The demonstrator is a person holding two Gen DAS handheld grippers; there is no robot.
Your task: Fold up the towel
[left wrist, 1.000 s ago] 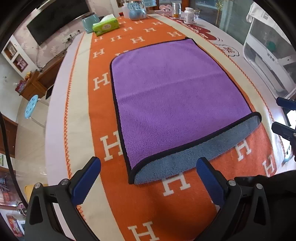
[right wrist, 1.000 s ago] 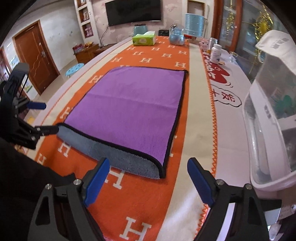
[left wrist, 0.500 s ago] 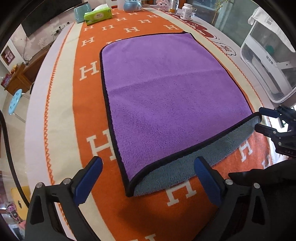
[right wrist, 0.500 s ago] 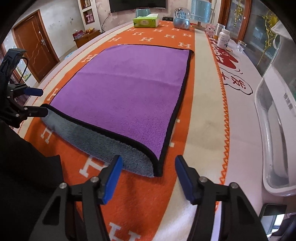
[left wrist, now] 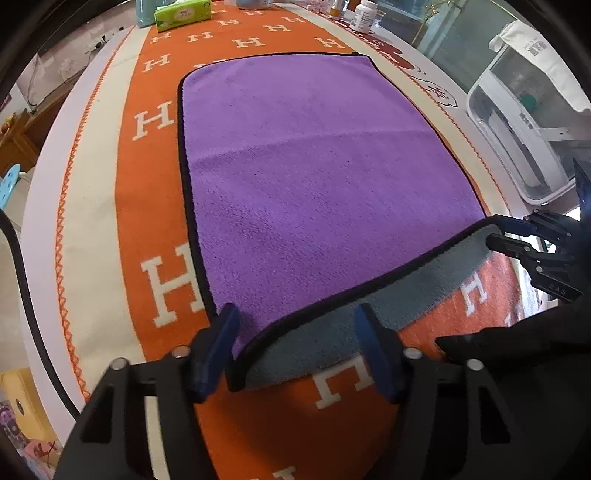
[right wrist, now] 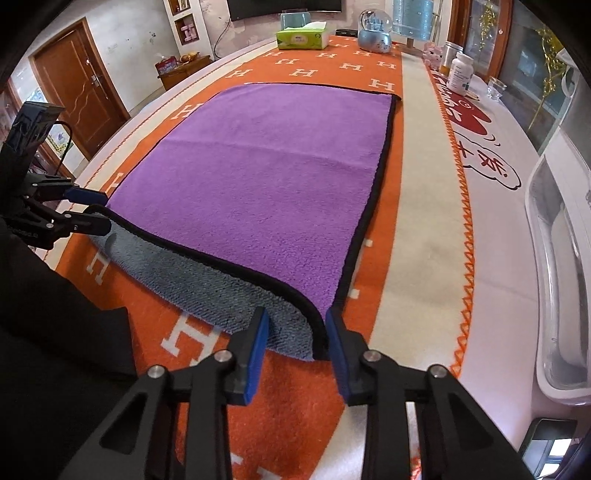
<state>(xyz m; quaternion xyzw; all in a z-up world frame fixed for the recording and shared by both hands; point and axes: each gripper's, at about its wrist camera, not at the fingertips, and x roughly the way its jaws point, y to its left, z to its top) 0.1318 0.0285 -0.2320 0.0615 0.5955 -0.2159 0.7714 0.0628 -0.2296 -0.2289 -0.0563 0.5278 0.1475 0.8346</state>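
Observation:
A purple towel (left wrist: 314, 177) with black trim and a grey underside lies folded flat on the orange H-pattern tablecloth; it also shows in the right wrist view (right wrist: 266, 177). My left gripper (left wrist: 295, 332) is open, its blue pads either side of the towel's near left corner. My right gripper (right wrist: 297, 332) is open but narrowed, its pads straddling the near right corner. Each gripper shows in the other's view, the right one (left wrist: 506, 238) and the left one (right wrist: 92, 210), at the towel's far ends. The grey lower layer (right wrist: 207, 284) sticks out along the near edge.
A green tissue box (right wrist: 303, 37), a snow globe (right wrist: 375, 33) and a white pill bottle (right wrist: 460, 75) stand at the table's far end. A white plastic appliance (right wrist: 557, 258) sits on the right side. The table's left edge (left wrist: 40, 206) drops to the floor.
Both grippers have moved forward and down onto the towel's near corners. Their jaws have narrowed, the right more than the left. The towel has not moved.

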